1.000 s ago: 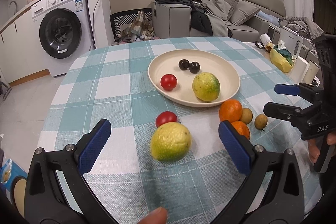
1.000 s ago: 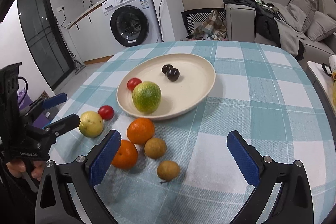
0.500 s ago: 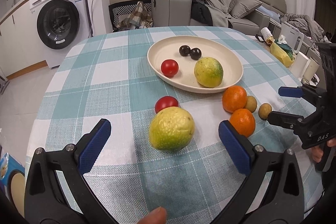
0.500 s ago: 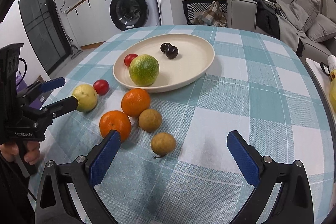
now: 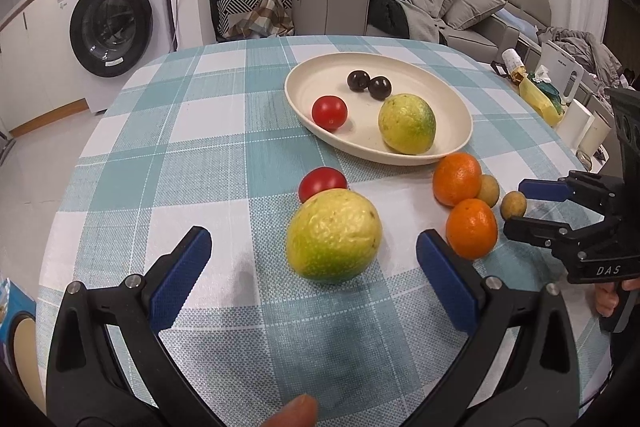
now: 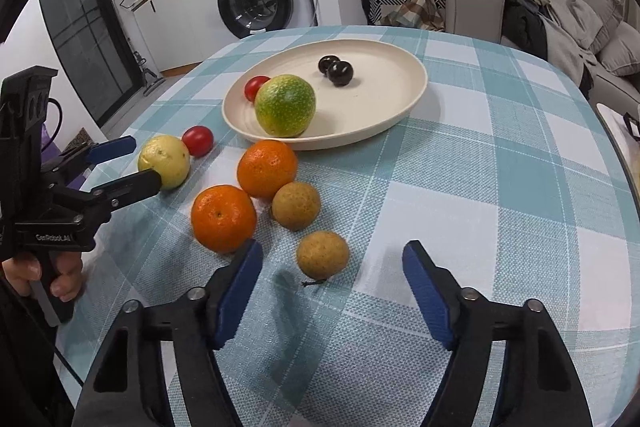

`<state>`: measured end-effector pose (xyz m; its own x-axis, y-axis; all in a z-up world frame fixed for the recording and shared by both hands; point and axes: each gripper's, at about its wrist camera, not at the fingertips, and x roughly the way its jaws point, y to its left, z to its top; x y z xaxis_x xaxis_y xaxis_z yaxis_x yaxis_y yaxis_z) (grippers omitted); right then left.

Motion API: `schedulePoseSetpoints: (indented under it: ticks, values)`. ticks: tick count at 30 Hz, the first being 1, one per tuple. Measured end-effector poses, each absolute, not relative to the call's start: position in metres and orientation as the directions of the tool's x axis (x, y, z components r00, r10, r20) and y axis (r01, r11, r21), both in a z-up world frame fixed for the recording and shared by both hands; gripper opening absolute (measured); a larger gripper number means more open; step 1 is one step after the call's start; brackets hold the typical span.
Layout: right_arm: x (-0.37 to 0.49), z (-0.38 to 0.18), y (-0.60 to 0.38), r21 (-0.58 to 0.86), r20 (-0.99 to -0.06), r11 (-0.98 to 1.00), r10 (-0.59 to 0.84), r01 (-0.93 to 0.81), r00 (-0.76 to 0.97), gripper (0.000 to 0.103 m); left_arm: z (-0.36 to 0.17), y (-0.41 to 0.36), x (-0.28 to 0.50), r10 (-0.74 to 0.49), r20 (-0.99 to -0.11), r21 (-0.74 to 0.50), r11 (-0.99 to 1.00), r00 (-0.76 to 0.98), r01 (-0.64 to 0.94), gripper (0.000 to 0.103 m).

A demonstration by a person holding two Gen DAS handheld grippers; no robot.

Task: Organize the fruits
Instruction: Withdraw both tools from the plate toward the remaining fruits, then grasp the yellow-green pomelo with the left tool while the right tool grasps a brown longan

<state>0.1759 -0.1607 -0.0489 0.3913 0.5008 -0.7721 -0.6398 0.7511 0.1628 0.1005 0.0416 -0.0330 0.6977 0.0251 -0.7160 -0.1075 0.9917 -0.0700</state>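
Checked teal-and-white tabletop: my right hand-held gripper is closing around the small brown round fruit, pads not yet touching, while my left hand-held gripper, wide, brackets the yellow-green citrus short of the cream plate.

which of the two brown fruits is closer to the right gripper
The brown fruit with the stem, lying alone just ahead of the right gripper; the other touches the oranges.

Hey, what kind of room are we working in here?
Most likely a small home with kitchen and living area in one room: a white front-loading washing machine under a counter, a grey cushioned sofa strewn with clothes, and a round table with a teal checked cloth.
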Motion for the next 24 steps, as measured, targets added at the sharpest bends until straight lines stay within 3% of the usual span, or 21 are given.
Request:
schedulePoseSetpoints:
  ticks: [7, 10, 18, 24]
  values:
    - [0.173, -0.051, -0.158, 0.168, -0.773, 0.734, 0.512, -0.657, 0.375, 0.062, -0.036, 0.046, 0.104, 0.016, -0.721, -0.091, 0.989, 0.693, -0.117, 0.102]
    - [0.172, -0.050, -0.158, 0.169, -0.771, 0.732, 0.515, -0.660, 0.374, 0.053, -0.037, 0.048, 0.103, 0.009, -0.721, -0.102, 0.988, 0.693, -0.119, 0.102]
    - [0.173, -0.048, -0.159, 0.180, -0.762, 0.727, 0.529, -0.662, 0.374, 0.046, -0.037, 0.052, 0.103, -0.007, -0.715, -0.130, 0.984, 0.699, -0.123, 0.101]
    - [0.173, -0.048, -0.159, 0.178, -0.765, 0.727, 0.526, -0.664, 0.372, 0.046, -0.039, 0.050, 0.104, -0.040, -0.722, -0.147, 0.985, 0.691, -0.096, 0.075]
